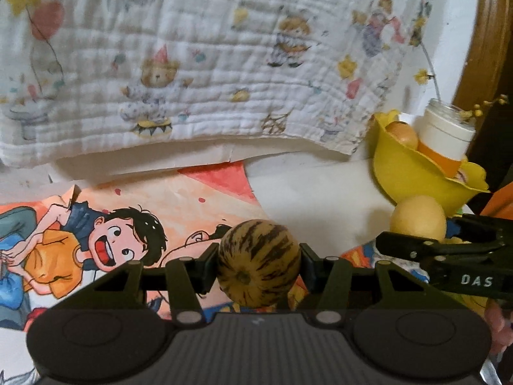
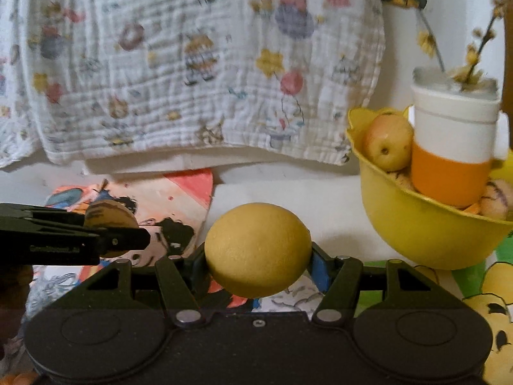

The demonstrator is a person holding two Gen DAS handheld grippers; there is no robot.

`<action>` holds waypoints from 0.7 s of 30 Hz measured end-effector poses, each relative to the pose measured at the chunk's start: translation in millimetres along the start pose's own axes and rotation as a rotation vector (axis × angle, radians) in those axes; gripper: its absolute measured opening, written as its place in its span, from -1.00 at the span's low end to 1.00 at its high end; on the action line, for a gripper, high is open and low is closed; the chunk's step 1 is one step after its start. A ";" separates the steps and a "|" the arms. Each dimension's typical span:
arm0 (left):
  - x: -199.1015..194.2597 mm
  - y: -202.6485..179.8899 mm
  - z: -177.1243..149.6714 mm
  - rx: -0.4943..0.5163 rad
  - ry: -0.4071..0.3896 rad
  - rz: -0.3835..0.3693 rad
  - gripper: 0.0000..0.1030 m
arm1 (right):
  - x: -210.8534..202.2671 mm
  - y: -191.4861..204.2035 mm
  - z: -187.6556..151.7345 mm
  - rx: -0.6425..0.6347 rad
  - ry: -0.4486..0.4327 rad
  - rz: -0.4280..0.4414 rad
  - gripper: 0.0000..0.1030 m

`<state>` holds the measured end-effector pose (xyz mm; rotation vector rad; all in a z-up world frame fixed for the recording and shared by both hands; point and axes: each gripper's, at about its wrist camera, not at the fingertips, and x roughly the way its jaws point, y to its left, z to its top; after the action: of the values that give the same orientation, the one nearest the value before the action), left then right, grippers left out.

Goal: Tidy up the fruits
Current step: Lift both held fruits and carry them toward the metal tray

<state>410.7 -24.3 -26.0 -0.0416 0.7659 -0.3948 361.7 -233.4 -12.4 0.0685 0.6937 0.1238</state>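
Striped oval melon point(image 1: 259, 264) and dimpled round lemon point(image 2: 257, 249) clamped

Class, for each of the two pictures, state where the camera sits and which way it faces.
Left wrist: sits on the left tongs, looking forward and down at their striped brown-yellow round fruit; right tongs show alongside.
Right wrist: sits on the right tongs, facing their plain yellow round fruit.
Shared: yellow plastic bowl.
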 end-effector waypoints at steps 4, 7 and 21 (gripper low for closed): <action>-19.6 -12.0 -4.9 0.018 -0.013 -0.013 0.08 | -25.3 0.2 -2.8 -0.013 -0.024 0.024 0.25; -35.3 -20.9 -10.7 0.035 -0.023 -0.037 0.08 | -47.6 -1.3 -7.1 -0.026 -0.040 0.043 0.25; -88.4 -65.9 -58.3 0.109 -0.011 -0.152 0.08 | -137.1 -17.4 -58.1 -0.097 -0.075 0.099 0.25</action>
<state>291.4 -47.0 2.5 0.0004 0.7318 -0.5804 221.6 -268.1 28.0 0.0144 0.6087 0.2487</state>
